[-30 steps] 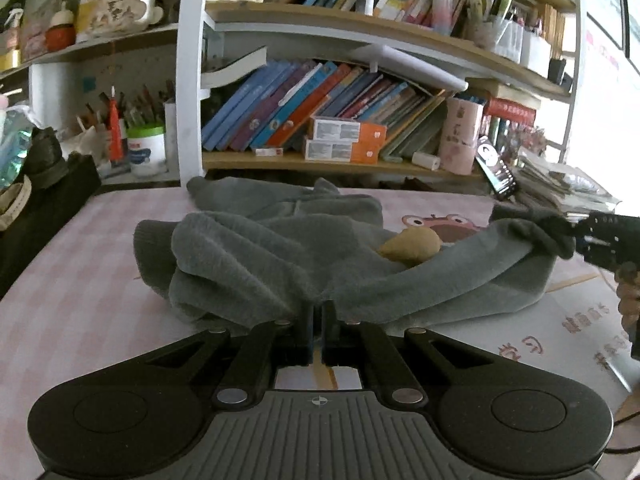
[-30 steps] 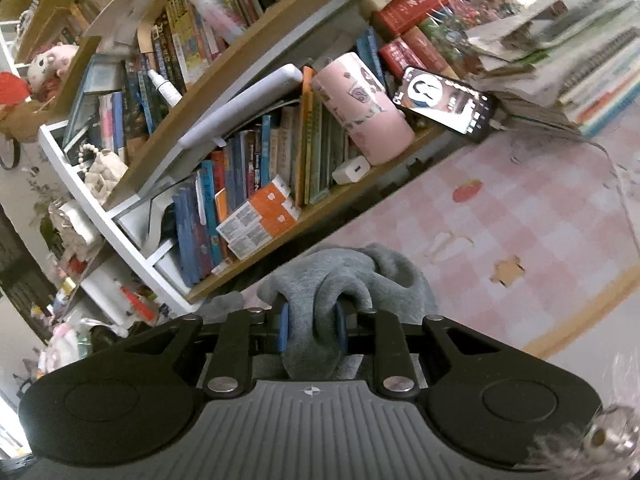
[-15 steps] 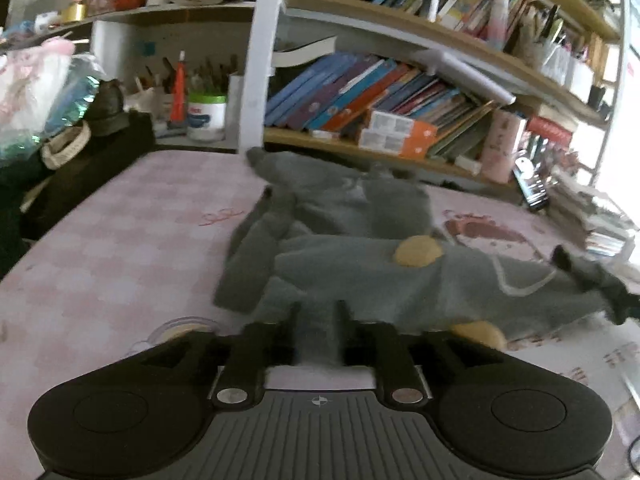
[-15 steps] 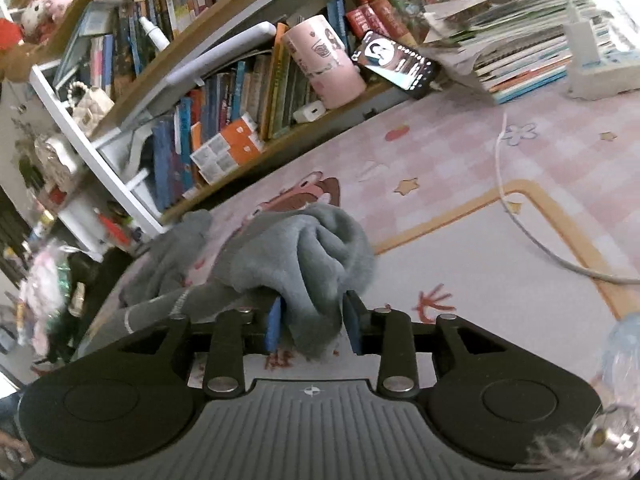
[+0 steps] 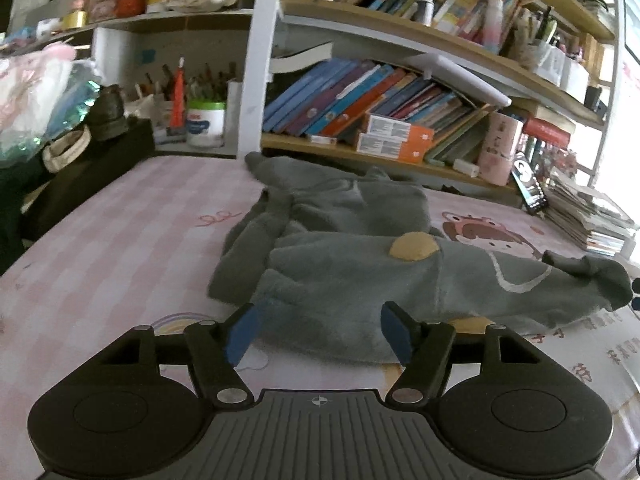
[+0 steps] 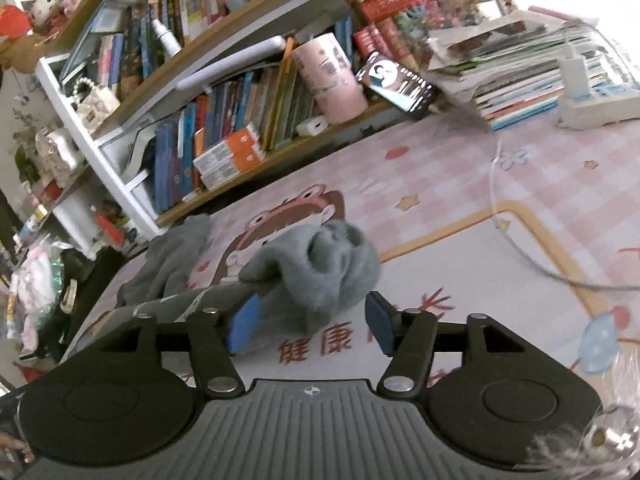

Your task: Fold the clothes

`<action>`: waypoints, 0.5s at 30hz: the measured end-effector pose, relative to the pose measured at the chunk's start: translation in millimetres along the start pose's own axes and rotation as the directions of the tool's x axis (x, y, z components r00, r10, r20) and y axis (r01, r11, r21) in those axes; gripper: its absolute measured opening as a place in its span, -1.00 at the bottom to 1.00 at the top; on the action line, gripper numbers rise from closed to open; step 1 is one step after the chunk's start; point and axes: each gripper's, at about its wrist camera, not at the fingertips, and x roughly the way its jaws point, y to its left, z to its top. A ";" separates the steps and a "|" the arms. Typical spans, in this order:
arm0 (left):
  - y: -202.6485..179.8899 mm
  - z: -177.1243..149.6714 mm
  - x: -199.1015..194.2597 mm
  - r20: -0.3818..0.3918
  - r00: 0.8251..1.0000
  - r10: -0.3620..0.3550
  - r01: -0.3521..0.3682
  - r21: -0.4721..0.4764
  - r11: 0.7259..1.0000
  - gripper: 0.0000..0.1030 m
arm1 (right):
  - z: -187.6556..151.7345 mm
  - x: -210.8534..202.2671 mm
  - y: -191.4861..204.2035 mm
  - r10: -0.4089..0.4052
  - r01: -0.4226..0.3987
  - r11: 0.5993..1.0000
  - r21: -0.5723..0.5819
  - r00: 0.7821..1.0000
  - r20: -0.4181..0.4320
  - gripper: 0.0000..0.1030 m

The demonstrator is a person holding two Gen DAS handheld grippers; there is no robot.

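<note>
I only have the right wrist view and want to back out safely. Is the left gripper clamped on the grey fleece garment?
Observer: No. The left gripper is open, and the near edge of the grey fleece garment sits loose between its fingers.
Operator: Is the cloth lifted on that side?
Observer: No, it lies spread on the pink checked mat.
Operator: Any mark to orient by?
Observer: A yellow round patch faces up near the middle.
</note>
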 end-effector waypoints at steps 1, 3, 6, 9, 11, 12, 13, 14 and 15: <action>2.1 -0.6 -1.3 0.002 1.000 0.007 -0.007 -0.003 1.000 0.34 | -0.5 1.6 5.1 -0.021 0.021 0.999 -0.034 1.000 0.003 0.19; 6.0 -1.2 -3.8 0.006 1.000 0.020 -0.020 -0.008 1.000 0.34 | -1.4 4.7 17.7 -0.075 0.077 0.989 -0.126 0.997 0.020 0.21; 12.4 -0.4 -7.0 0.017 0.999 0.033 -0.032 -0.024 0.999 0.38 | -1.6 10.4 37.8 -0.130 0.143 0.951 -0.274 0.989 0.065 0.23; 14.2 -0.9 -6.6 0.023 0.999 0.034 -0.033 -0.041 0.999 0.39 | 2.8 19.3 56.0 -0.145 0.183 0.895 -0.406 0.982 0.123 0.23; 13.3 -2.9 -5.4 0.021 0.999 0.032 -0.031 -0.045 0.999 0.39 | 6.3 29.7 65.3 -0.145 0.194 0.862 -0.467 0.980 0.139 0.22; 12.4 -3.7 -4.8 0.018 0.999 0.030 -0.029 -0.044 0.999 0.39 | 7.9 38.7 70.7 -0.148 0.194 0.843 -0.501 0.980 0.132 0.22; 11.6 -4.3 -4.8 0.018 1.000 0.025 -0.024 -0.039 0.999 0.39 | 8.3 49.9 74.9 -0.160 0.196 0.823 -0.533 0.981 0.113 0.21; 10.7 -4.6 -5.4 0.021 1.000 0.024 -0.023 -0.034 0.999 0.39 | 7.5 61.4 76.7 -0.184 0.201 0.803 -0.560 0.979 0.087 0.20; 10.2 -4.9 -6.7 0.026 0.999 0.023 -0.022 -0.031 0.999 0.39 | 6.5 72.9 77.6 -0.212 0.207 0.783 -0.586 0.975 0.061 0.20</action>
